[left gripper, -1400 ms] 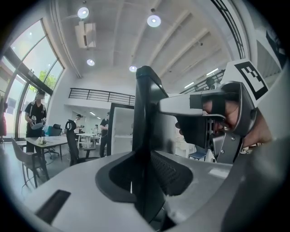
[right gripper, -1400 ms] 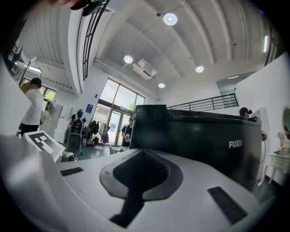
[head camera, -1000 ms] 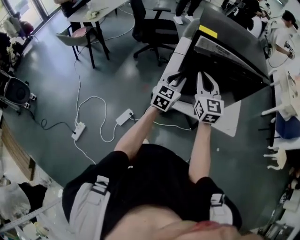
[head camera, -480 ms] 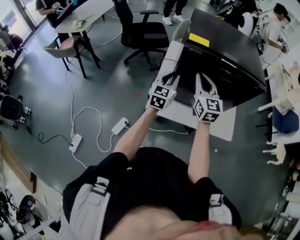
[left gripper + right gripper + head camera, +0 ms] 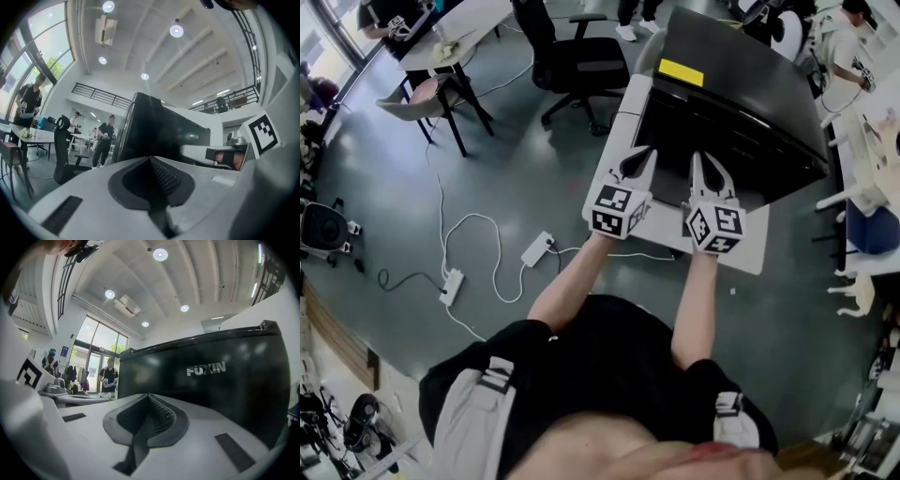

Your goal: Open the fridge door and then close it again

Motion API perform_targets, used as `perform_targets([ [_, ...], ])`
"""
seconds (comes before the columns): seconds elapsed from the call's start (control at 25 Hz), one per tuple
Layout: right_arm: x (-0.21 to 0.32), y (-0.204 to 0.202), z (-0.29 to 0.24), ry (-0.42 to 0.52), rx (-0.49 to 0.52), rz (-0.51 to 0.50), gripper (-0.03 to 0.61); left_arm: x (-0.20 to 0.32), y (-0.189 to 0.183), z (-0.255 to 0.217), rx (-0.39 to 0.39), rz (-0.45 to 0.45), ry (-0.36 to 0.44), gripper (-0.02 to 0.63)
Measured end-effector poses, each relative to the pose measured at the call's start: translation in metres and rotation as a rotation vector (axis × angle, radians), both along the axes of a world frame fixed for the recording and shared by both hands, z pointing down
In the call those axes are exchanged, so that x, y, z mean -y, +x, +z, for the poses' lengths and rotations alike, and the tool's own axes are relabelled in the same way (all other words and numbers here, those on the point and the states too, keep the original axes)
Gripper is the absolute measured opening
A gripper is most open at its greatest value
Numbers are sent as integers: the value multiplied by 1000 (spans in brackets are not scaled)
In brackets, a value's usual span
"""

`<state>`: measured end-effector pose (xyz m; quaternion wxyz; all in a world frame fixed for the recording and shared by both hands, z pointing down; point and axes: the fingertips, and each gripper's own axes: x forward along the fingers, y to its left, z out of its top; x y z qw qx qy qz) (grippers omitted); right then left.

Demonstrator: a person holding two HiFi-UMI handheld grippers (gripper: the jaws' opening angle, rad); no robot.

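Left gripper (image 5: 636,156) and right gripper (image 5: 710,162) closed, apparently clear of fridge (image 5: 742,94)

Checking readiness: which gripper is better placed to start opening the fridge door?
Probably left: the left gripper sits by the fridge door's side edge, while the right gripper faces its flat front. Both are shut and empty.

The head view looks steeply down from head height onto the floor (image 5: 516,187) and the black fridge (image 5: 741,103). Both gripper views sit low and level, close before that fridge, facing its dark front. All three views share it.
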<state>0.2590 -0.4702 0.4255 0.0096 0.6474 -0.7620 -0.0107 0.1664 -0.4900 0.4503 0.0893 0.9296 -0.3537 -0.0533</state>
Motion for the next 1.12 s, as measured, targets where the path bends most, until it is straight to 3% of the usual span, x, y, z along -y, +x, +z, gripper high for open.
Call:
perform_targets([
  [0.28,-28,35,11,-13,58,95,-6,-15,18,6,48,6,-15,0],
  [1.12,-52,16,28,-22,90,19,-6,-49,28,17,113,6,-15,0],
])
